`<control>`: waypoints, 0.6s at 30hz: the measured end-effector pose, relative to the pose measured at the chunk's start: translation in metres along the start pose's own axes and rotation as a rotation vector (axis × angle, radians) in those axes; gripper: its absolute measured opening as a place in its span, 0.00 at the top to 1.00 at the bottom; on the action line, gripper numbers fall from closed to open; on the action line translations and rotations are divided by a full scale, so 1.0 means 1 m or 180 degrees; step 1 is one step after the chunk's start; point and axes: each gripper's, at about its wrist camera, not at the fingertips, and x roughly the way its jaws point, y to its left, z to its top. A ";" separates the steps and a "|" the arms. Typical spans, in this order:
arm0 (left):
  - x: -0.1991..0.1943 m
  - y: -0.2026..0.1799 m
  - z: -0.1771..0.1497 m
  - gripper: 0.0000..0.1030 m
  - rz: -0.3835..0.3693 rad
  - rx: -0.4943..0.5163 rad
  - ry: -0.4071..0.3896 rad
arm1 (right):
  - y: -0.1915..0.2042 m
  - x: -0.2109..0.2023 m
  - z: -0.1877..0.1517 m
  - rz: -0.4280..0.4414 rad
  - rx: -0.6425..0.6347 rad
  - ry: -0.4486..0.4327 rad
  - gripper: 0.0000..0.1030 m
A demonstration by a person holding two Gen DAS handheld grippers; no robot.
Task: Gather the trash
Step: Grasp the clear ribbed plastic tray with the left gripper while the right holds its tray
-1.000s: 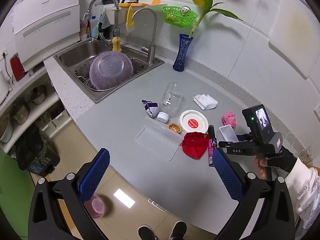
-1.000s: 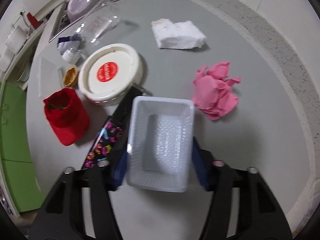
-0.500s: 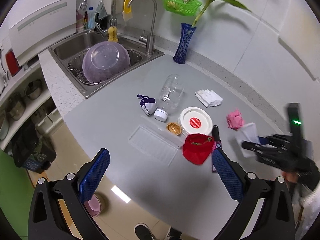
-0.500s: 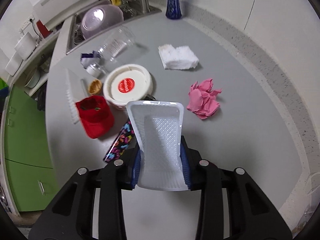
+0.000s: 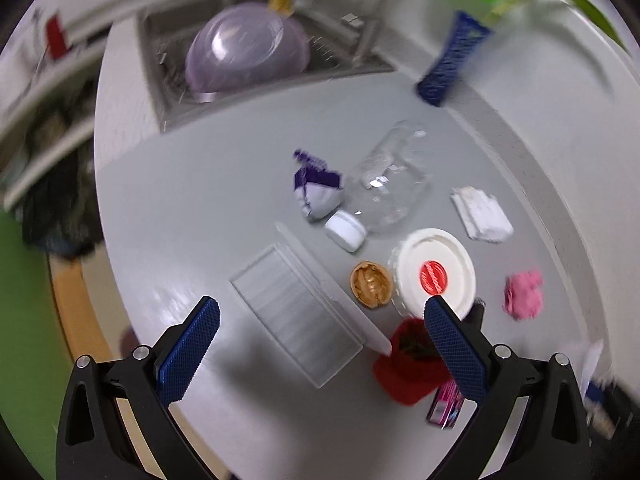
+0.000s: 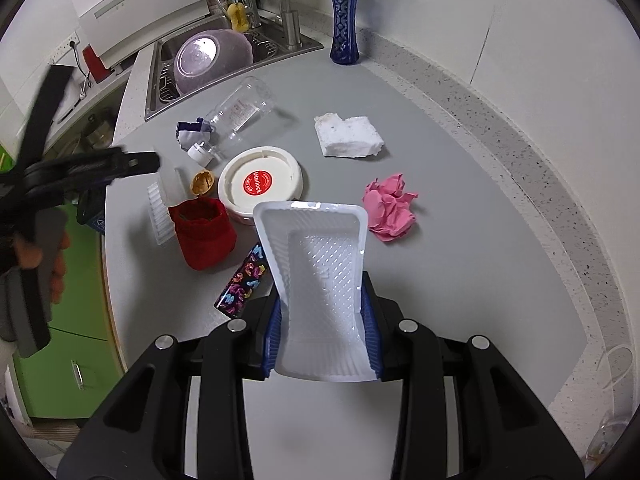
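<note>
The left hand-held gripper [image 5: 318, 344] hangs over the near left part of the grey surface [image 5: 192, 208] with its jaws spread wide and nothing between them. Directly under the gap lies a clear ribbed plastic tray [image 5: 298, 318], flat on the surface, its long axis running on a diagonal from upper left to lower right in the left wrist view. The pads straddle it roughly across that axis, so this hand looks much the nearer one for that piece. Just right of the tray are a walnut shell [image 5: 370, 283], a red cloth pouch [image 5: 412, 364] and a white round lid with a red sticker [image 5: 434, 270]. A pink crumpled paper [image 6: 390, 208] sits further right, well apart from the left hand.

The right hand-held gripper [image 6: 324, 334] is clamped narrow on a white plastic food tray [image 6: 316, 276], squeezing its sides inward. The tray stands tilted clear of the surface, its long axis pointing away along the fingers.
</note>
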 end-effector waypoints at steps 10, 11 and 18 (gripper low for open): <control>0.030 0.002 0.001 0.84 -0.0243 -0.0345 0.0234 | -0.012 -0.005 -0.007 -0.0001 0.0037 -0.0015 0.66; 0.030 0.001 0.000 0.84 -0.0298 -0.0343 0.0249 | -0.013 -0.006 -0.008 0.0008 0.0048 -0.0028 0.66; 0.005 -0.004 -0.012 0.95 -0.0363 -0.0032 0.0075 | -0.009 -0.018 -0.008 0.0055 0.0039 -0.0140 0.66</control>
